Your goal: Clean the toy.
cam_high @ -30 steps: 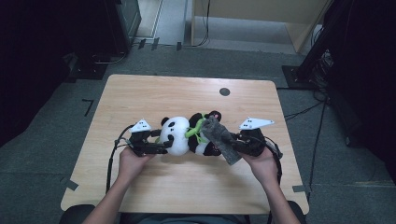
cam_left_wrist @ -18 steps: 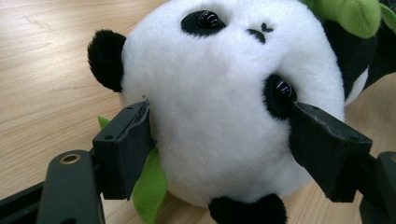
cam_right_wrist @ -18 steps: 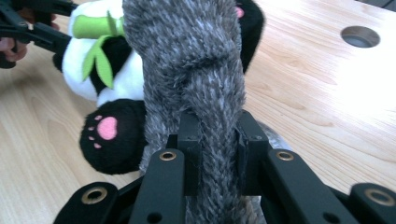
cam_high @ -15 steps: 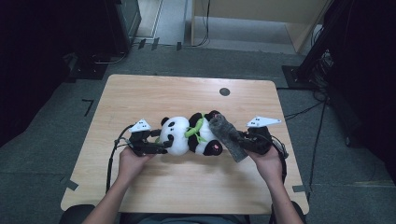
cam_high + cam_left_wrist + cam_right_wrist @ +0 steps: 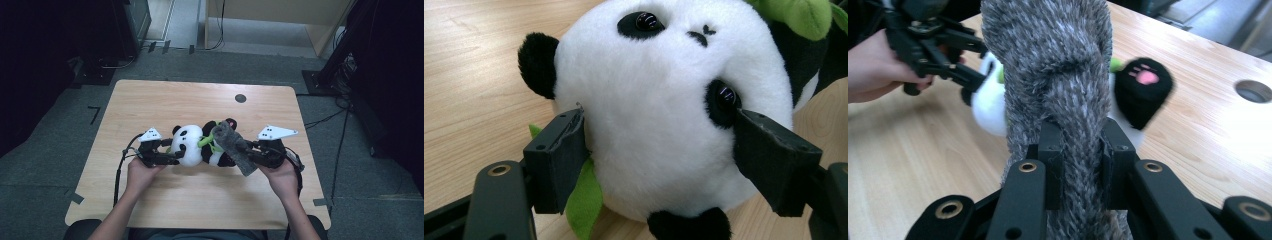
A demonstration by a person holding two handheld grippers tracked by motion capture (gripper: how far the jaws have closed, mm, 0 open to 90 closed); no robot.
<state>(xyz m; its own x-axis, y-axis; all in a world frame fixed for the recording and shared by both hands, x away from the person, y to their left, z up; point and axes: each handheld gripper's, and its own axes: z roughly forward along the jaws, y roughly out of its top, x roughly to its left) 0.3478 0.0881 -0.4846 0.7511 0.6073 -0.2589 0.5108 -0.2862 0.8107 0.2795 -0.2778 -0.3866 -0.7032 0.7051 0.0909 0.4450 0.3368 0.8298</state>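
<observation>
A black-and-white panda plush (image 5: 192, 145) with a green leaf lies on the wooden table (image 5: 200, 100). My left gripper (image 5: 176, 155) comes at it from the left. In the left gripper view its jaws press into both sides of the panda's white head (image 5: 659, 75), left gripper (image 5: 661, 130) shut on it. My right gripper (image 5: 248, 151) holds a grey knitted piece (image 5: 232, 145) that lies over the panda's body. In the right gripper view the grey knit (image 5: 1058, 65) is squeezed tight in the right gripper (image 5: 1080, 150), and the panda's black foot with its pink paw (image 5: 1143, 90) shows beyond.
A round hole (image 5: 240, 98) sits in the table near its far edge. Cables trail from both grippers toward the table's front corners. Bare wood lies ahead of and behind the plush. The other hand with its gripper (image 5: 933, 40) shows at the upper left of the right gripper view.
My right gripper, with the grey knit in it, shifted slightly right and then came back left toward the panda. The left gripper and the panda's head stayed put.
</observation>
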